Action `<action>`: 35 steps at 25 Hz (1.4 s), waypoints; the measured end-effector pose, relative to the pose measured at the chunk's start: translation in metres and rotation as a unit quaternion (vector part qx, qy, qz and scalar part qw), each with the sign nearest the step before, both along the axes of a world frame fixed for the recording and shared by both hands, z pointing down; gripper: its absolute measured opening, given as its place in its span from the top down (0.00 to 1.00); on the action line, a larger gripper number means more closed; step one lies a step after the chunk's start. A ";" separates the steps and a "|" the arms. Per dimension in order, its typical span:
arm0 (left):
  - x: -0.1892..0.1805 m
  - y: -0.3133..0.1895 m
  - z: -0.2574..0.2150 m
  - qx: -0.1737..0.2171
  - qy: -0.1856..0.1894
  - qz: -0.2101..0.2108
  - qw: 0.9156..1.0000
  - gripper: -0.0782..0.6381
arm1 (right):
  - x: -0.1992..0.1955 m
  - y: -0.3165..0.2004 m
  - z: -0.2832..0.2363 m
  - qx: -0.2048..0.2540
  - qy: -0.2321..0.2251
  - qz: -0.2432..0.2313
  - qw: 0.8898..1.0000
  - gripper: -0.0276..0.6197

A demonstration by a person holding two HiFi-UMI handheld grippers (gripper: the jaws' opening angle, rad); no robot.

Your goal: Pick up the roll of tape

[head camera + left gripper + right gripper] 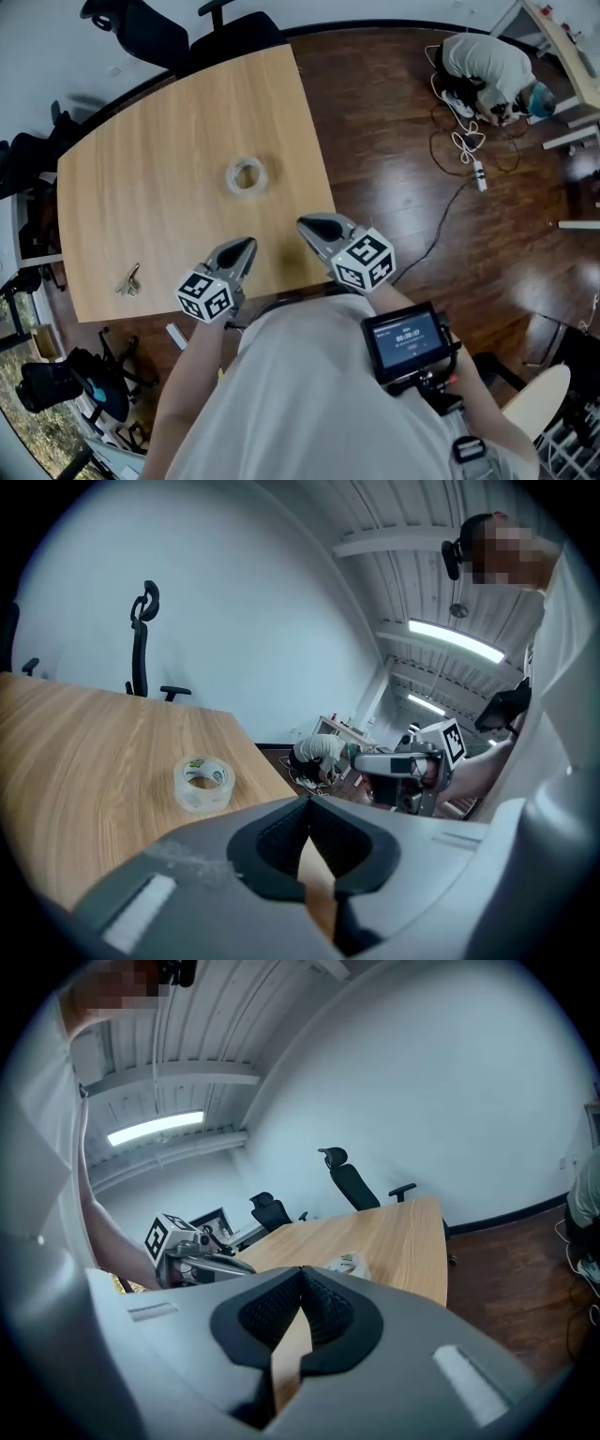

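Note:
A clear roll of tape (247, 175) lies flat on the wooden table (150, 159), near its right edge. Both grippers hover over the table's near edge, short of the roll. My left gripper (247, 245) points at it from the near left with its jaws shut and empty. My right gripper (306, 225) sits a little nearer the roll, on its near right, jaws also shut with nothing in them. In the left gripper view the tape (202, 784) lies ahead and left of the closed tips (307, 803). In the right gripper view the tape (351, 1263) shows just past the tips (302, 1274).
A bunch of keys (129, 279) lies at the table's near left corner. Black office chairs (150, 28) stand along the far side. On the dark wood floor to the right a person (483, 67) crouches among cables and a power strip (479, 175).

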State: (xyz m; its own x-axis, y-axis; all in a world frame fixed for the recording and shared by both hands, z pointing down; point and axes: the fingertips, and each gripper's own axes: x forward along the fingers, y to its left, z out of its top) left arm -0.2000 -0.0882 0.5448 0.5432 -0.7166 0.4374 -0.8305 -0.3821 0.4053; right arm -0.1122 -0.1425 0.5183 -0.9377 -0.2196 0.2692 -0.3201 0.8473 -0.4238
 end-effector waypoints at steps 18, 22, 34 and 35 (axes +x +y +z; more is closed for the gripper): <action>0.017 -0.040 0.046 -0.066 -0.158 0.120 0.978 0.88 | 0.020 -0.005 0.023 -0.044 0.022 0.032 0.998 0.95; 0.013 -0.050 0.057 -0.078 -0.194 0.130 0.969 0.87 | 0.020 -0.010 0.027 -0.048 0.016 0.030 0.998 0.95; -0.003 -0.073 0.080 -0.109 -0.245 0.148 0.952 0.79 | 0.025 -0.022 0.037 -0.062 0.007 0.039 0.997 0.95; -0.004 -0.075 0.081 -0.109 -0.251 0.151 0.950 0.78 | 0.025 -0.023 0.037 -0.062 0.007 0.040 0.997 0.95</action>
State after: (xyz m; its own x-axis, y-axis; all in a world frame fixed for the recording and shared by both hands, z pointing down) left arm -0.2041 -0.1631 0.6261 0.3932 -0.4239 0.8159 -0.8059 -0.5862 0.0838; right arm -0.0869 -0.1650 0.5556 -0.9147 -0.2576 0.3114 -0.3908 0.7601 -0.5191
